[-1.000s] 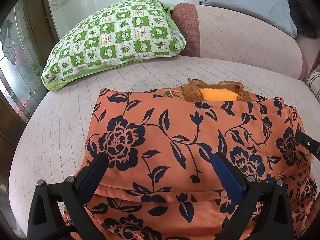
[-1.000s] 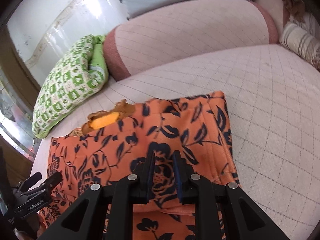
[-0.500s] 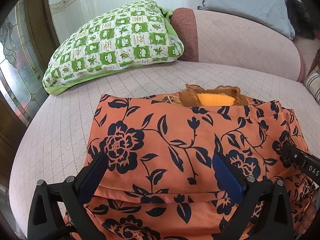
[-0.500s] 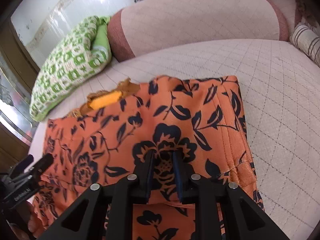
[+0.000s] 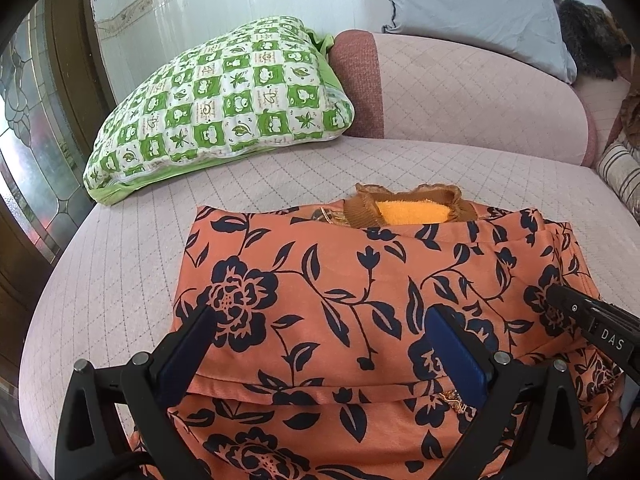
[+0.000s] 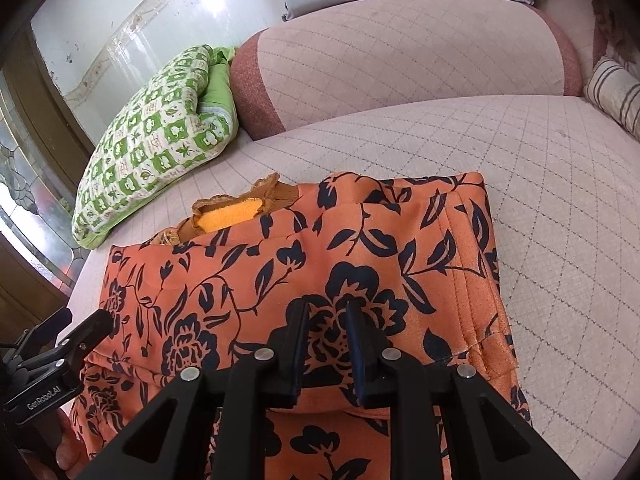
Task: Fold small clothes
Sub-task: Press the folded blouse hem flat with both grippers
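Observation:
An orange garment with dark blue flowers (image 5: 360,280) lies folded on the pink quilted sofa seat (image 5: 120,248); it also shows in the right wrist view (image 6: 320,264). A brown and orange knitted piece (image 5: 408,210) sticks out at its far edge, seen too in the right wrist view (image 6: 236,210). My left gripper (image 5: 320,332) is open, its jaws wide apart above the near fold. My right gripper (image 6: 326,320) has its jaws close together with a narrow gap, over the garment's near right part, holding nothing visible. Its tip shows at the right of the left wrist view (image 5: 588,320).
A green and white checked pillow (image 5: 224,108) leans at the back left. A grey pillow (image 5: 472,12) rests on the sofa back (image 6: 400,64). A striped cushion (image 6: 616,92) sits at the right. A glass door (image 5: 24,120) stands to the left.
Both grippers have drawn back and risen slightly from the garment. The top fold now lies flat. The right gripper's jaws stay nearly together.

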Tool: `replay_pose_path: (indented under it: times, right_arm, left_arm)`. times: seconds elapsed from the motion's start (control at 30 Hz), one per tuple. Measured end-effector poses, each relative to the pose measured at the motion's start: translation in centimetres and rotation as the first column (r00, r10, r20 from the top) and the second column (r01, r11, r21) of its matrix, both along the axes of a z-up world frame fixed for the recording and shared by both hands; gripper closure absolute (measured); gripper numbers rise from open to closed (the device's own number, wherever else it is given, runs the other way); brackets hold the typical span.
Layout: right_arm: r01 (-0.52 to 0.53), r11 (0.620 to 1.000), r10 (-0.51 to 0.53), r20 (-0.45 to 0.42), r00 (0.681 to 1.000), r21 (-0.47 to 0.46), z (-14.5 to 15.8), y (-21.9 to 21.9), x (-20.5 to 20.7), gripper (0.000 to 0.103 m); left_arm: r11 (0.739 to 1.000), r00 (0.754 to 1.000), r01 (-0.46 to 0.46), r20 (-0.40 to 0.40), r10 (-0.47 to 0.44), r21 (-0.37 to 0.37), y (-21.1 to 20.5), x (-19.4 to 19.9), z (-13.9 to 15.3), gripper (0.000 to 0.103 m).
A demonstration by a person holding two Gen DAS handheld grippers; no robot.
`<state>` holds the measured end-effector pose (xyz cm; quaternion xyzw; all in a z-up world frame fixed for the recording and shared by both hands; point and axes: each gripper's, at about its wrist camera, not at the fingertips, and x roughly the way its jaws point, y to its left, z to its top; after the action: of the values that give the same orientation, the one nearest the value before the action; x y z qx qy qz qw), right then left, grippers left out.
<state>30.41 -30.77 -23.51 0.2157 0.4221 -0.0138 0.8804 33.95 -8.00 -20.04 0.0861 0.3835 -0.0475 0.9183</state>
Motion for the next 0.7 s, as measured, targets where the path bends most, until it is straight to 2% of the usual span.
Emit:
replay_pose_path:
  times: [0.7]
  right_arm:
    - [0.006,1.000,-0.006,0.001,1.000,0.006,0.08,-0.03,-0.05,0.081]
  left_arm:
    - [1.000,0.999,0.022,0.029,-0.022,-0.001,-0.26,-0.58,0.57,0.000]
